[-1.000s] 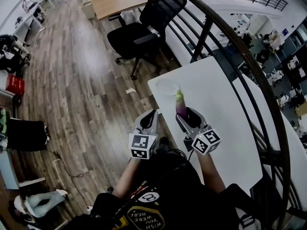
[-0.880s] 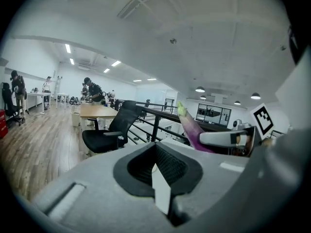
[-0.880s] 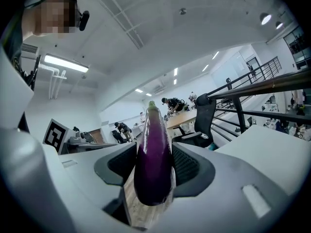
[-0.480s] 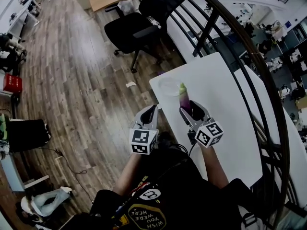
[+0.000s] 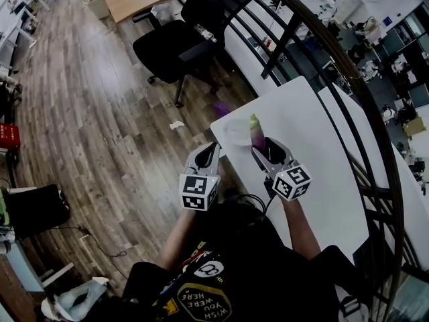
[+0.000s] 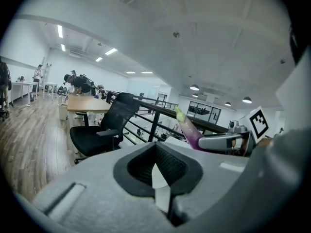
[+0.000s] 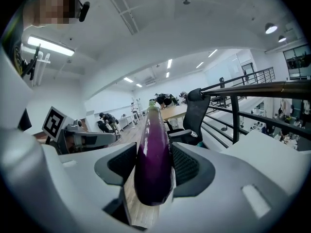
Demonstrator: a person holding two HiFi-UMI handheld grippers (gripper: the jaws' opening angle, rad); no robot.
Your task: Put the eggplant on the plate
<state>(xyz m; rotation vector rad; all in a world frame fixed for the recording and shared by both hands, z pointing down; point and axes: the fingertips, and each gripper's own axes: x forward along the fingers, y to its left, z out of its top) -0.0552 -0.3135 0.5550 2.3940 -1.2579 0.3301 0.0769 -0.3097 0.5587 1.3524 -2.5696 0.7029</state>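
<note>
Jaws first: on the right gripper (image 5: 267, 154), closed against the fat purple end of the eggplant (image 7: 153, 159), one ribbed pad on each side. On the left gripper (image 5: 205, 157), drawn together with nothing between, hanging off the near-left edge of the bench (image 5: 315, 146), over the wooden floor (image 5: 100, 113).

Held clear of the bench, not resting on it. Long axis in line with the right jaws: blunt end back in the grip, green stem end pointing forward and up, away from the person. From the head view, stem tip reaching just to the right rim of the plate (image 5: 231, 136), a pale translucent dish on the bench's near-left corner. So: plate straight ahead of the right jaws and a touch to their left, close by.

Probably mid-carry, most of the way there. Next move likely short: ease forward and slightly left, tip the stem end down to lay the length across the dish, then open. Nearer by far on the right; no call for the left. Worth watching: plate close to the bench corner, hence some risk of nudging it off; round body, likely to roll once freed.
</note>
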